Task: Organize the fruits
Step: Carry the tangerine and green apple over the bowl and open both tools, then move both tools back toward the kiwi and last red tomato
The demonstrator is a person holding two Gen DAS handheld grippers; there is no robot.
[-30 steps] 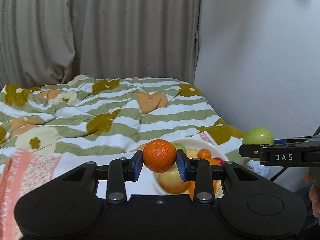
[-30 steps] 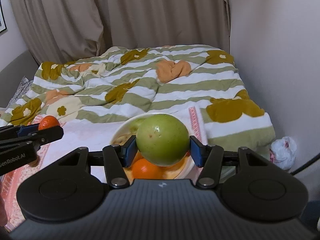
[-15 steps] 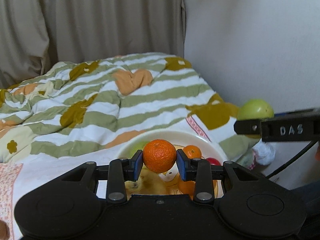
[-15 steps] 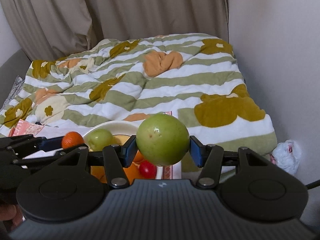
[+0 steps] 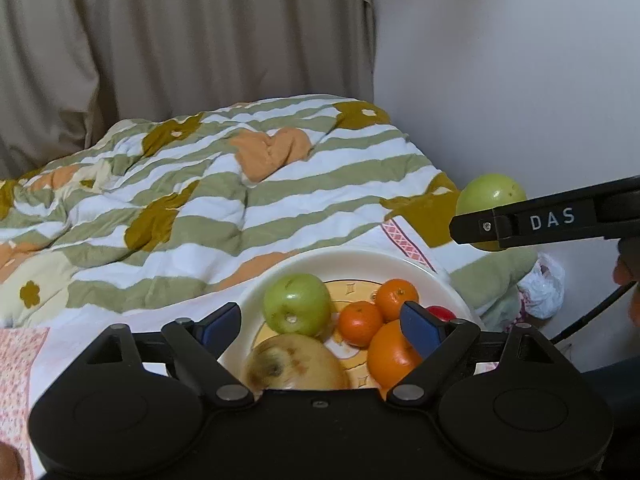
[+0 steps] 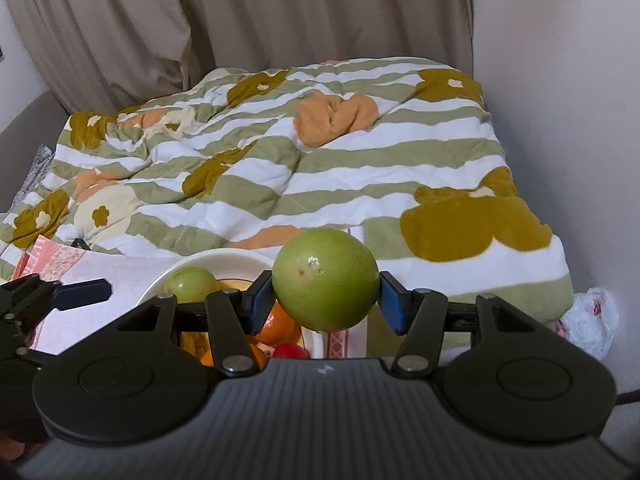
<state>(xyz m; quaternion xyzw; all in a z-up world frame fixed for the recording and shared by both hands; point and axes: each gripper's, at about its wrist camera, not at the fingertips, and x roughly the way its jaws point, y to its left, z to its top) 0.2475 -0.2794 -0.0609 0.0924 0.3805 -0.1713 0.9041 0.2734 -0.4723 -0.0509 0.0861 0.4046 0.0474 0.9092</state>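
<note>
Fruits fill the cream plate (image 5: 436,276) on the bed, a small mandarin (image 5: 360,322) at its 3 o'clock beneath the left gripper (image 5: 320,324), whose jaws have just been opening with nothing between them, while the right gripper (image 6: 326,302) clamps a green apple (image 6: 326,280) above the plate's 2 o'clock rim.

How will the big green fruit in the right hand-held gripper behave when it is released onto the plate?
The green fruit is round and smooth, so it will probably roll. The plate already holds several fruits and has only a low rim, so it may nudge them or roll off. It looks firm and fairly heavy.
</note>
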